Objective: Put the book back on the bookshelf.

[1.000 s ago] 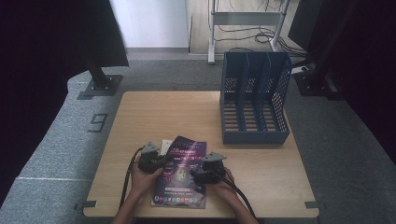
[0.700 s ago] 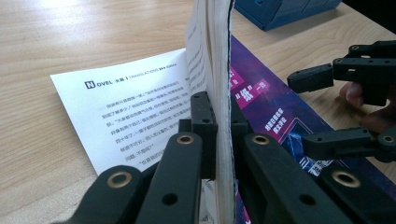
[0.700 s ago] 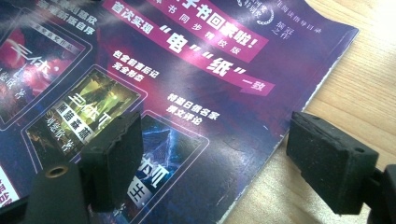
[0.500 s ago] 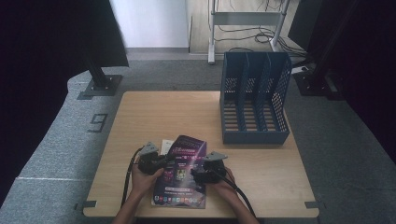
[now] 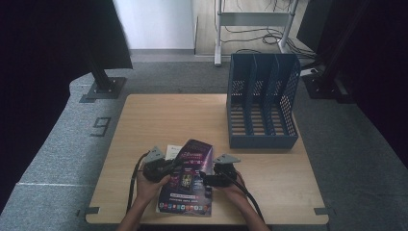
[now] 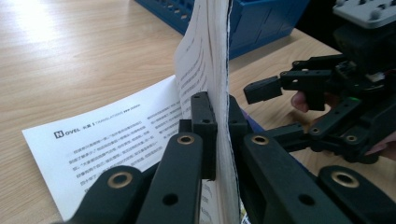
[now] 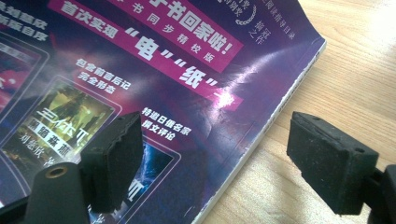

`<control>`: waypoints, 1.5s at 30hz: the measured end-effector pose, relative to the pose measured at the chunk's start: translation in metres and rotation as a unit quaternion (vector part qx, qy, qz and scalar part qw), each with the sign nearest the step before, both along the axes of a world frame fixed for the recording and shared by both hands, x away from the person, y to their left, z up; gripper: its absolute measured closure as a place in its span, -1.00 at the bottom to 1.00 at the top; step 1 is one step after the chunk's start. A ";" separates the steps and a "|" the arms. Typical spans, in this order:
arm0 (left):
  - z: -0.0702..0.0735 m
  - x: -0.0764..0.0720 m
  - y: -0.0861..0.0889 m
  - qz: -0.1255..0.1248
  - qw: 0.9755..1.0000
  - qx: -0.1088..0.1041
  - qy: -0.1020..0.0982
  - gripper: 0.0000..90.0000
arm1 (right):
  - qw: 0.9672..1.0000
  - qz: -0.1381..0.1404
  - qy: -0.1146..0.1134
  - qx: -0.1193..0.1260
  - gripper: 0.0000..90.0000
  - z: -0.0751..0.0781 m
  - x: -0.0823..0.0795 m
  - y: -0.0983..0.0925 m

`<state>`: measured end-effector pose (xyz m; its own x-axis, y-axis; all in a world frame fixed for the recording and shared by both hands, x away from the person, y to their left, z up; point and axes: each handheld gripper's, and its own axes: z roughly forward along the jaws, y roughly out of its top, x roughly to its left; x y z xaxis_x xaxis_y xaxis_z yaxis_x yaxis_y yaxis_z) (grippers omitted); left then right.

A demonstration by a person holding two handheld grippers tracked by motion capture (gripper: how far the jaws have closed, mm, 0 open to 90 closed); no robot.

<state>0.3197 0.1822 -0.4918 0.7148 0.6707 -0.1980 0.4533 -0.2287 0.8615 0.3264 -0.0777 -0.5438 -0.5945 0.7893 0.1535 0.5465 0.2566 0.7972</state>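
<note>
While our left gripper (image 6: 218,135) pinches the floppy magazine's (image 5: 188,179) cover, our right gripper (image 7: 212,163) gapes empty at three o'clock; grip its stiffer spine.

Daylight washes the far left corner of the wooden table (image 6: 70,51) to near white in the left gripper view, while glare streaks the glossy magazine cover (image 7: 154,84); the high view is dim, its room edges black, near jaws softly blurred.
</note>
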 end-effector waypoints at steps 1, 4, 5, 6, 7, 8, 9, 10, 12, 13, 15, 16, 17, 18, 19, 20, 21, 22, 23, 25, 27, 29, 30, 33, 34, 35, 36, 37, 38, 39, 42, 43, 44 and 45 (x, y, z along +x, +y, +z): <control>0.001 -0.001 0.000 -0.001 1.000 -0.002 -0.001 0.96 | 1.000 0.001 0.000 0.002 -0.59 0.000 0.000 0.000; 0.004 -0.002 0.000 0.000 1.000 -0.004 -0.006 0.96 | 1.000 0.002 0.000 0.005 -0.60 0.000 0.000 0.000; 0.004 -0.003 0.000 -0.001 1.000 -0.007 -0.006 0.96 | 1.000 0.003 0.000 0.005 -0.59 0.000 0.000 0.000; 0.005 -0.003 0.000 -0.001 1.000 -0.010 -0.006 0.96 | 1.000 0.004 -0.001 0.005 -0.59 0.000 0.000 0.000; 0.005 -0.003 0.001 -0.002 1.000 -0.012 -0.006 0.96 | 1.000 0.004 -0.001 0.006 -0.60 0.000 0.000 0.000; 0.006 -0.003 0.001 -0.003 1.000 -0.015 -0.006 0.96 | 1.000 0.004 -0.001 0.006 -0.60 0.000 0.000 0.000; 0.006 -0.003 0.001 -0.005 1.000 -0.017 -0.006 0.96 | 1.000 0.005 -0.001 0.006 -0.60 0.000 0.000 0.000; 0.007 -0.004 0.002 -0.006 1.000 -0.021 -0.006 0.96 | 1.000 0.006 -0.001 0.007 -0.60 0.000 0.001 0.000; 0.009 -0.005 0.003 -0.008 1.000 -0.028 -0.007 0.96 | 1.000 0.006 -0.001 0.008 -0.60 0.000 0.001 0.000; 0.010 -0.005 0.004 -0.008 0.999 -0.032 -0.007 0.96 | 1.000 0.007 -0.001 0.009 -0.60 0.000 0.001 -0.001; 0.012 -0.006 0.005 -0.010 0.999 -0.038 -0.008 0.96 | 1.000 0.009 0.000 0.016 -0.61 0.000 0.002 -0.001; 0.014 -0.006 0.006 -0.011 0.999 -0.038 -0.009 0.96 | 1.000 0.010 0.003 0.021 -0.61 0.000 0.003 -0.002; 0.015 -0.007 0.006 -0.012 0.999 -0.038 -0.010 0.96 | 1.000 0.011 0.003 0.026 -0.62 0.001 0.003 -0.002; 0.016 -0.007 0.006 -0.013 0.999 -0.039 -0.012 0.96 | 0.999 0.013 0.004 0.030 -0.62 0.001 0.004 -0.002; 0.017 -0.008 0.006 -0.014 0.999 -0.039 -0.013 0.96 | 0.999 0.015 0.004 0.033 -0.63 0.002 0.005 -0.002; 0.017 -0.008 0.006 -0.015 0.999 -0.039 -0.015 0.96 | 0.999 0.016 0.007 0.037 -0.65 0.002 0.006 -0.002; 0.018 -0.009 0.005 -0.016 0.999 -0.038 -0.016 0.96 | 0.999 0.018 0.009 0.040 -0.67 0.002 0.007 -0.002; 0.018 -0.009 0.005 -0.017 0.999 -0.039 -0.017 0.96 | 0.999 0.018 0.012 0.045 -0.68 0.001 0.009 -0.003; 0.019 -0.010 0.005 -0.017 0.999 -0.039 -0.018 0.96 | 0.999 0.019 0.014 0.049 -0.70 0.001 0.010 -0.003; 0.020 -0.011 0.005 -0.020 0.999 -0.039 -0.020 0.96 | 0.998 0.023 0.018 0.055 -0.72 0.001 0.011 -0.002; 0.021 -0.012 0.005 -0.019 0.999 -0.039 -0.023 0.95 | 0.998 0.026 0.020 0.062 -0.72 0.001 0.012 -0.002; 0.022 -0.013 0.005 -0.018 0.999 -0.039 -0.024 0.95 | 0.997 0.031 0.021 0.073 -0.72 0.000 0.014 -0.002; 0.022 -0.013 0.005 -0.019 0.999 -0.039 -0.024 0.95 | 0.996 0.031 0.025 0.077 -0.72 0.000 0.015 -0.002; 0.022 -0.013 0.005 -0.021 0.999 -0.039 -0.024 0.96 | 0.996 0.031 0.030 0.079 -0.75 0.000 0.016 -0.001; 0.022 -0.013 0.005 -0.022 0.999 -0.039 -0.024 0.96 | 0.996 0.032 0.032 0.080 -0.74 0.000 0.016 -0.001; 0.022 -0.013 0.005 -0.022 0.999 -0.039 -0.024 0.95 | 0.996 0.032 0.031 0.078 -0.74 0.000 0.016 0.000; 0.022 -0.013 0.005 -0.022 0.999 -0.040 -0.023 0.95 | 0.996 0.032 0.030 0.077 -0.74 0.000 0.016 0.000; 0.022 -0.013 0.006 -0.022 0.999 -0.041 -0.023 0.95 | 0.996 0.032 0.029 0.077 -0.74 0.000 0.015 0.000; 0.022 -0.012 0.006 -0.023 0.999 -0.042 -0.023 0.95 | 0.996 0.030 0.028 0.077 -0.72 0.000 0.015 0.000; 0.022 -0.012 0.007 -0.023 0.999 -0.042 -0.022 0.95 | 0.996 0.030 0.028 0.077 -0.72 0.000 0.015 0.000; 0.021 -0.011 0.010 -0.022 0.999 -0.045 -0.018 0.95 | 0.996 0.028 0.024 0.083 -0.71 0.001 0.014 0.000; 0.021 -0.010 0.010 -0.021 0.999 -0.045 -0.017 0.95 | 0.996 0.028 0.024 0.083 -0.71 0.001 0.014 0.000; 0.020 -0.010 0.011 -0.021 0.999 -0.044 -0.014 0.95 | 0.996 0.028 0.025 0.085 -0.71 0.002 0.013 0.000; 0.019 -0.009 0.011 -0.019 0.999 -0.042 -0.012 0.95 | 0.996 0.028 0.026 0.087 -0.71 0.002 0.013 0.000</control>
